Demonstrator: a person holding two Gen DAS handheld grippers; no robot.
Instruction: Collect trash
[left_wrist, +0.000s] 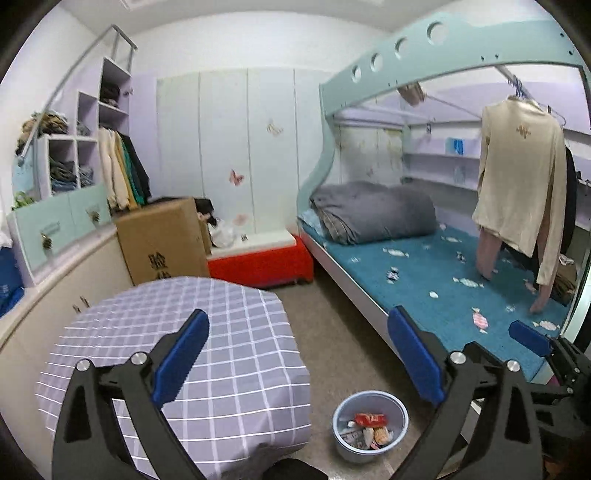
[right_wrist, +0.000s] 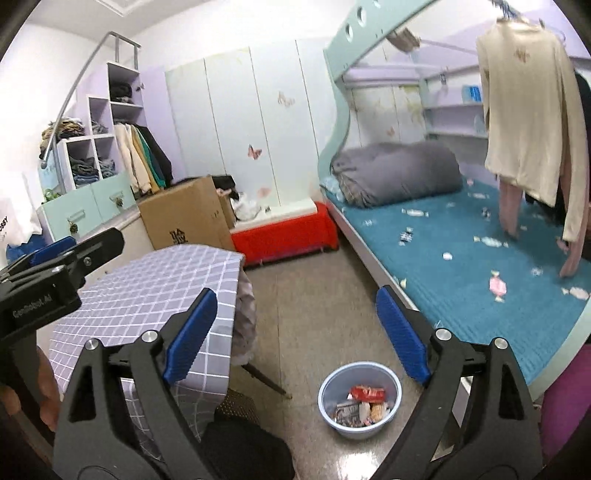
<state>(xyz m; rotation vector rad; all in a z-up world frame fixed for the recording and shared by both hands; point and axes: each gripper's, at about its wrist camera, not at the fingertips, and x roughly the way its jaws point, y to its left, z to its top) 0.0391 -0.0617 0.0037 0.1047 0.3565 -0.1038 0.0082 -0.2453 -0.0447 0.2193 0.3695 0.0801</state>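
A: How do the 2 claws stand?
B: Left claw (left_wrist: 299, 358) and right claw (right_wrist: 297, 336) both spread wide, nothing between them.
A: The trash?
B: Wrappers (right_wrist: 364, 404) lie in the pale blue bin (right_wrist: 325, 395) on the floor, beside the bed (right_wrist: 461, 266).

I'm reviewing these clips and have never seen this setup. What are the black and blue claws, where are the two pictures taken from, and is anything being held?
No robot here: a person carries a hand-held two-finger gripper in each hand, each with a fisheye camera looking along its fingers. One picture is from the left gripper, the other from the right gripper. Both stand open and hold nothing. Below, on the floor, a blue basin holds wrappers. Beside it are a table with a checked cloth and a bed with a teal cover, where small candy wrappers lie scattered.
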